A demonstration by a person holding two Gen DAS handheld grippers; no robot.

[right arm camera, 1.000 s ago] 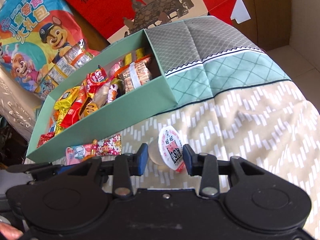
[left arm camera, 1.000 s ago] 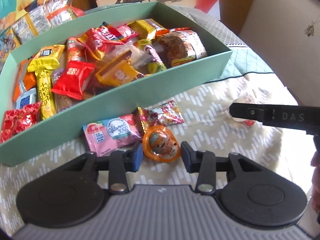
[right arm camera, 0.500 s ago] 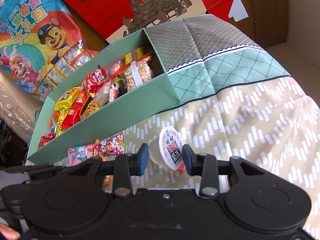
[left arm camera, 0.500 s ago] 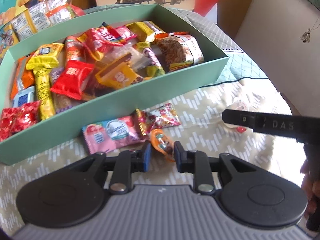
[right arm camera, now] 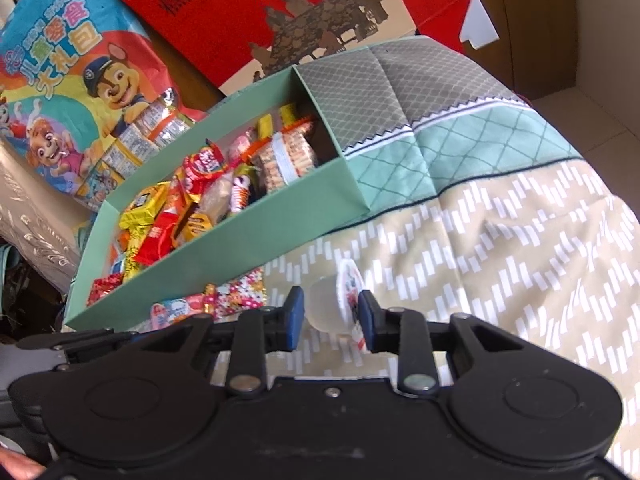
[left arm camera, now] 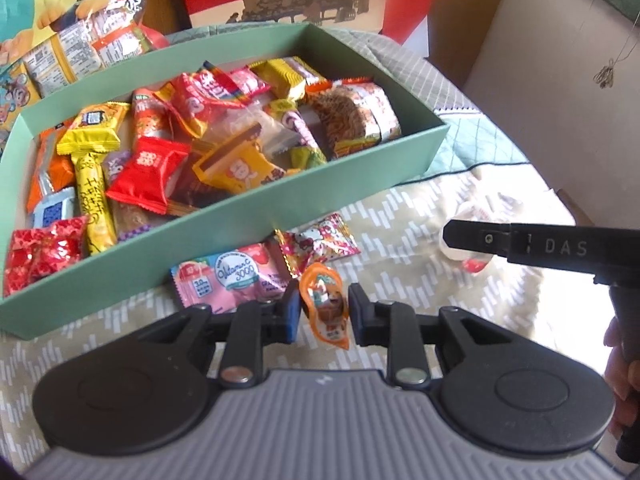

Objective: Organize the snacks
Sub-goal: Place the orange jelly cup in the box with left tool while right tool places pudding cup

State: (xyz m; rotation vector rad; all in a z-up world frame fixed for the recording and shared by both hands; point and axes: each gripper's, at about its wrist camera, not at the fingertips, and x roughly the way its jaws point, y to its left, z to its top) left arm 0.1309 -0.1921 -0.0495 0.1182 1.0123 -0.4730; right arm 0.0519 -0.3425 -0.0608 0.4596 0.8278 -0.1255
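Left tool narrowed around one orange snack, pads close on both sides, contact hard to confirm; snack tilted upright between them. Right tool gripping one jelly cup, clear body toward the left pad, printed lid against the right pad. Same right tool seen from the left camera, off to the right, with the cup pale behind its finger. Two loose packets on the cloth just ahead of the left tool: one pink packet and one red-and-white candy, touching end to end, both against the near wall of one green box. Box packed with wrapped snacks, too many and too overlapped to count. Orange snack just right of the pink packet, outside the box. Behind the box, one cartoon bag and one red carton.
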